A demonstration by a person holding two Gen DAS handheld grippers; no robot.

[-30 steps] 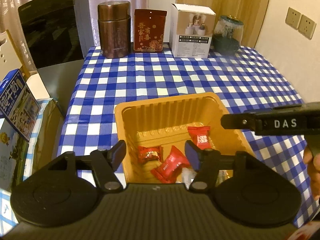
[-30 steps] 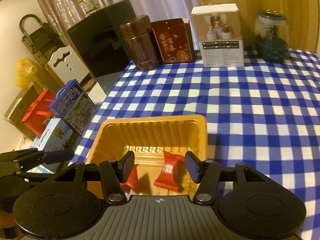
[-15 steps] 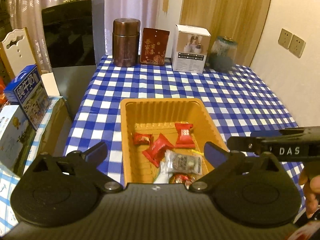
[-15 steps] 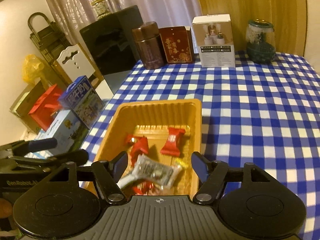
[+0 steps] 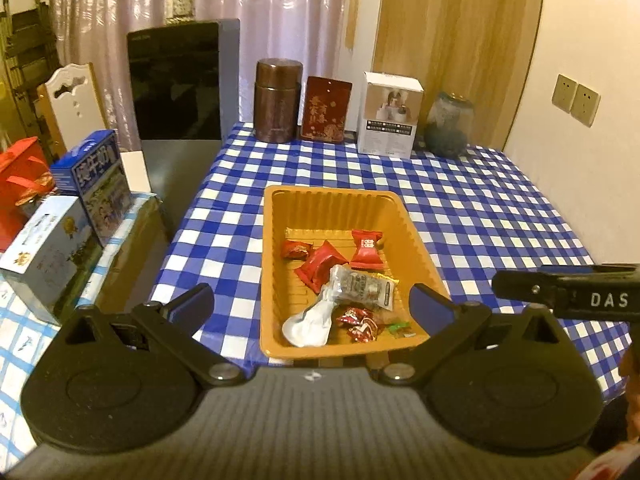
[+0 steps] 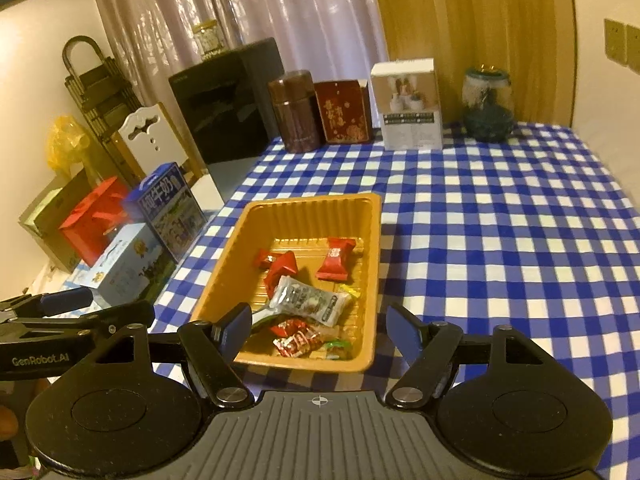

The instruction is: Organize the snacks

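Snacks lie in an orange tray (image 5: 276, 216) on the blue-and-white checked tablecloth (image 5: 460, 200), near its front edge. Inside: a red candy (image 5: 366, 249) with white print too small to read, two more red wrapped sweets (image 5: 320, 266) beside it, a clear packet with printed label (image 5: 362, 285) (text illegible), a white pouch (image 5: 310, 322) and small red-and-white candies (image 5: 360, 322) at the near wall. The left gripper (image 5: 312, 302) hangs over the tray's near end, jaws spread as wide as they go, nothing between them. The right gripper (image 6: 318, 326) is also parted and empty, less widely; its side reads "DAS" in the left view. At the table's far edge stand a brown canister (image 5: 278, 100), a red tin with gold Chinese characters (image 5: 326, 110), a white box (image 5: 390, 114) and a glass jar (image 5: 448, 124). A blue carton with Chinese lettering (image 5: 98, 184) sits left of the table.
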